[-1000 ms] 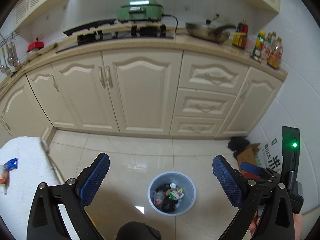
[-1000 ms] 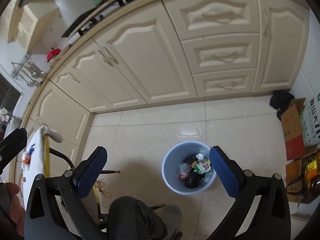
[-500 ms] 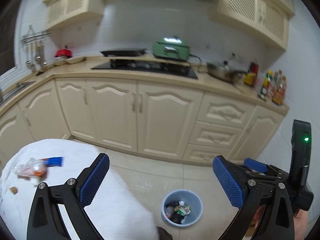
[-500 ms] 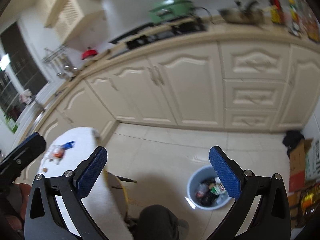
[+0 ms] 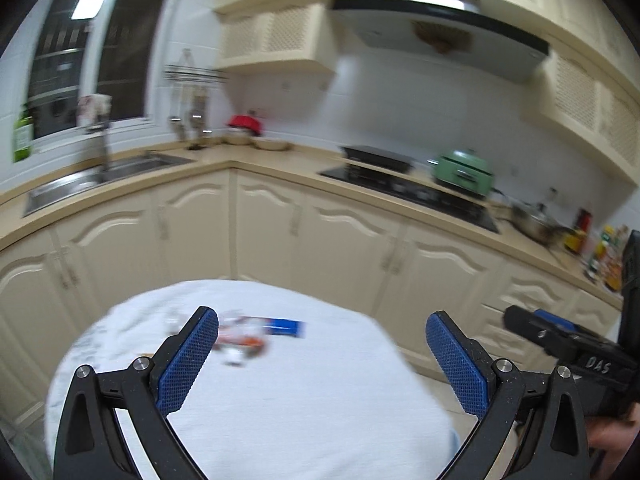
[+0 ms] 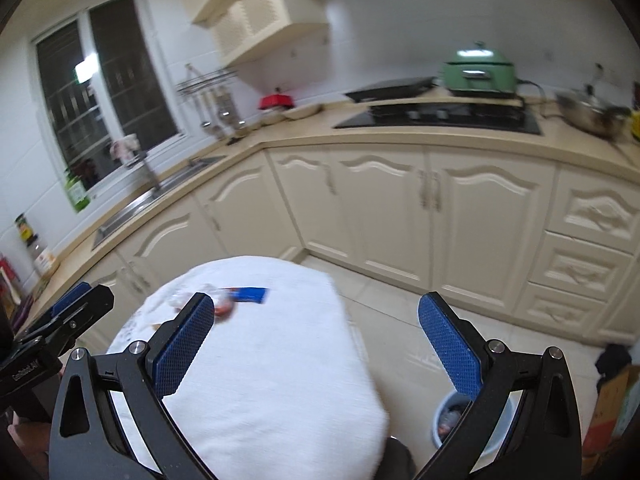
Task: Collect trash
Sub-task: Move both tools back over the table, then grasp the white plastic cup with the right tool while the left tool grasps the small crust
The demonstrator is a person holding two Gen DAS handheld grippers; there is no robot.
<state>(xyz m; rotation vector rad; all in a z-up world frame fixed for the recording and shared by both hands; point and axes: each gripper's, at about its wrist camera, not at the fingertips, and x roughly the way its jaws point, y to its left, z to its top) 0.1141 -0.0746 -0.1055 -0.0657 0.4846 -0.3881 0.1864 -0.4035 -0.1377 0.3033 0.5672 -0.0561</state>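
A round table with a white cloth [image 5: 280, 392] fills the lower middle of both views [image 6: 272, 360]. On its far side lies trash: a blue wrapper [image 5: 286, 326] [image 6: 250, 294] and a crumpled clear wrapper with red and orange print [image 5: 240, 342] [image 6: 222, 306]. My left gripper [image 5: 320, 364] is open and empty above the cloth, short of the trash. My right gripper [image 6: 314, 344] is open and empty over the table's right side. The blue trash bin [image 6: 448, 420] stands on the floor, partly hidden by the right finger.
Cream cabinets [image 5: 340, 248] run along the back under a counter with a sink [image 5: 88, 180], a hob [image 6: 440, 114] and a green cooker [image 6: 478, 70]. Cardboard boxes [image 6: 608, 408] stand at the right wall. The right gripper's body [image 5: 576, 356] shows beside the left one.
Both grippers have swung up and left, from looking down at the bin on the floor to facing the table with the trash. Both stayed open.
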